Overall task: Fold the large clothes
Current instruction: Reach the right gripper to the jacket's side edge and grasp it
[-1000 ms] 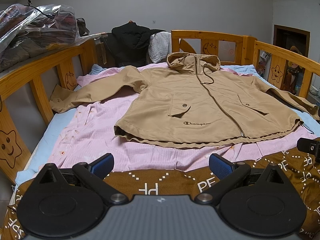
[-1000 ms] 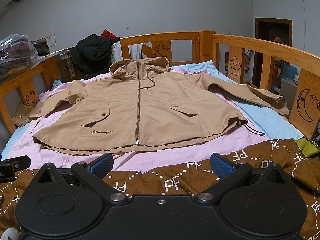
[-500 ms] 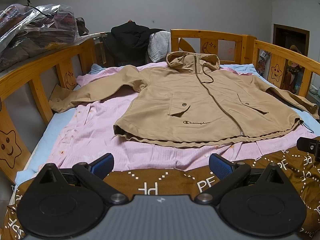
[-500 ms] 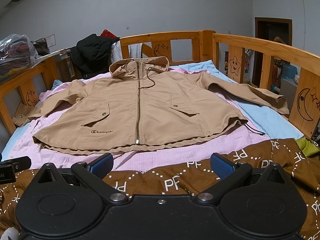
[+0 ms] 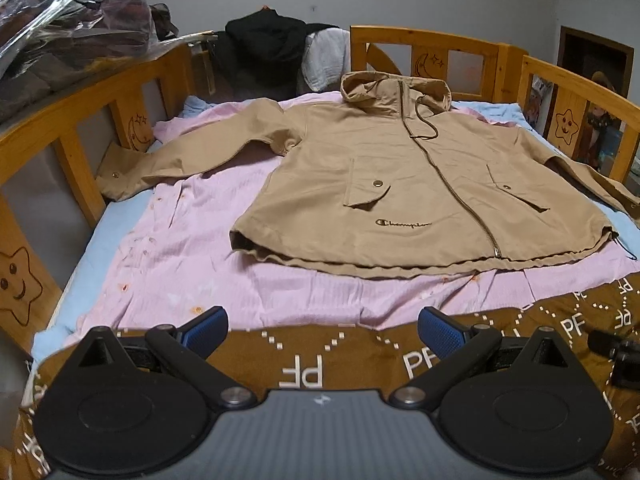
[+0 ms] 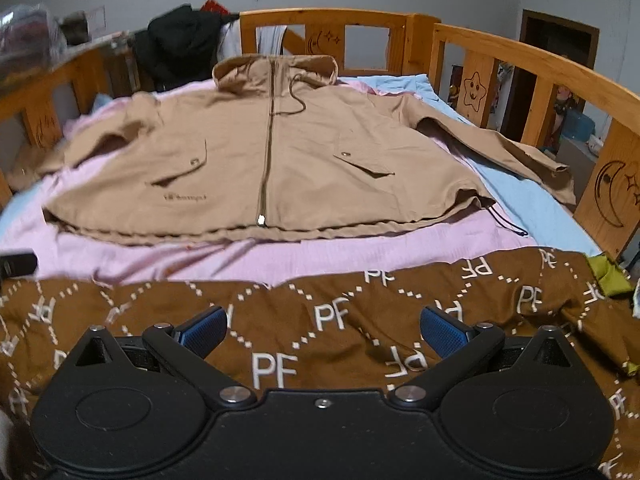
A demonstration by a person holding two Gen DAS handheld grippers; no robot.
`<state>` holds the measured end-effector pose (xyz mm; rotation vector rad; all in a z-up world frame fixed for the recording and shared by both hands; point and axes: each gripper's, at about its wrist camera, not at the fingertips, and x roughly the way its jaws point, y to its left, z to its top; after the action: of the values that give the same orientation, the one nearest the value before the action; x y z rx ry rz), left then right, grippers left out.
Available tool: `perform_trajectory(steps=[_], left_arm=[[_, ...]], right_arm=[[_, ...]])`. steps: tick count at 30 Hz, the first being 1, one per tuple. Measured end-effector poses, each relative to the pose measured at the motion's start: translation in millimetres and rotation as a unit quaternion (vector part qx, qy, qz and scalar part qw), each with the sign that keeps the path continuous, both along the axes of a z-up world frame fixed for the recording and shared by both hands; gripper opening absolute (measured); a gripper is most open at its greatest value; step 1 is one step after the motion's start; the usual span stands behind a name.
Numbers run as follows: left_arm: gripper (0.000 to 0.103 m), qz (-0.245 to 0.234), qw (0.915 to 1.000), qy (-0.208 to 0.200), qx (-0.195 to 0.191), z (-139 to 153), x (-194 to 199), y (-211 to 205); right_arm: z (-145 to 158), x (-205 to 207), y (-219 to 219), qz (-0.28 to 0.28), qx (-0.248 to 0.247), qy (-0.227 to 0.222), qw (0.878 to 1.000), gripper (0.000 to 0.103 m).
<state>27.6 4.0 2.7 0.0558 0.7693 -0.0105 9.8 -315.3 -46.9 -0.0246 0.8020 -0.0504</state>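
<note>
A tan hooded jacket (image 5: 392, 184) (image 6: 280, 160) lies flat and zipped on a pink sheet (image 5: 192, 248), its hood toward the far rail and both sleeves spread out. Its hem faces me. My left gripper (image 5: 322, 330) hovers open over the brown patterned blanket (image 5: 304, 364), short of the hem, with nothing between its blue pads (image 5: 204, 326). My right gripper (image 6: 324, 330) is likewise open above the brown blanket (image 6: 328, 316), nearer the jacket's right half. Each gripper shows as a dark tip at the edge of the other's view.
Wooden bed rails (image 5: 72, 120) (image 6: 560, 80) enclose the bed on the left, right and far sides. Dark and grey clothes (image 5: 272, 52) hang over the far rail. Plastic-wrapped bundles (image 5: 68, 28) lie on a ledge at left. A green cloth (image 6: 610, 276) sits at the right edge.
The right gripper has risen and moved back, so more brown blanket shows before it and the view is blurred. The left gripper has barely shifted. The jacket lies unchanged.
</note>
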Motion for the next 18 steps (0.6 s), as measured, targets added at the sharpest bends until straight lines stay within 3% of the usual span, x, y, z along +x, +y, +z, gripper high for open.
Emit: perform_trajectory(steps=[4, 8, 11, 12, 15, 18], left_arm=[[0.103, -0.046, 0.9979, -0.002, 0.046, 34.2, 20.5, -7.2], [0.103, -0.121, 0.9846, 0.012, 0.126, 68.8, 42.8, -27.3], [0.103, -0.143, 0.9769, 0.045, 0.152, 82.7, 58.9, -42.4], [0.103, -0.139, 0.9782, 0.055, 0.145, 86.4, 65.4, -47.7], [0.103, -0.123, 0.9876, 0.070, 0.067, 93.7, 90.3, -53.9], [0.103, -0.107, 0.9900, 0.082, 0.042, 82.0, 120.0, -63.8]], right_arm=[[5.4, 1.5, -2.0, -0.016, 0.000, -0.004, 1.000, 0.103], [9.5, 10.8, -5.9, -0.042, 0.017, -0.012, 0.999, 0.103], [12.9, 20.5, -9.5, -0.050, 0.029, -0.032, 0.998, 0.103], [14.3, 23.6, -10.8, -0.049, 0.032, -0.040, 0.997, 0.103], [17.1, 40.3, -24.1, -0.039, 0.032, -0.070, 0.996, 0.103], [16.4, 65.5, -50.7, -0.040, 0.031, -0.067, 0.996, 0.102]])
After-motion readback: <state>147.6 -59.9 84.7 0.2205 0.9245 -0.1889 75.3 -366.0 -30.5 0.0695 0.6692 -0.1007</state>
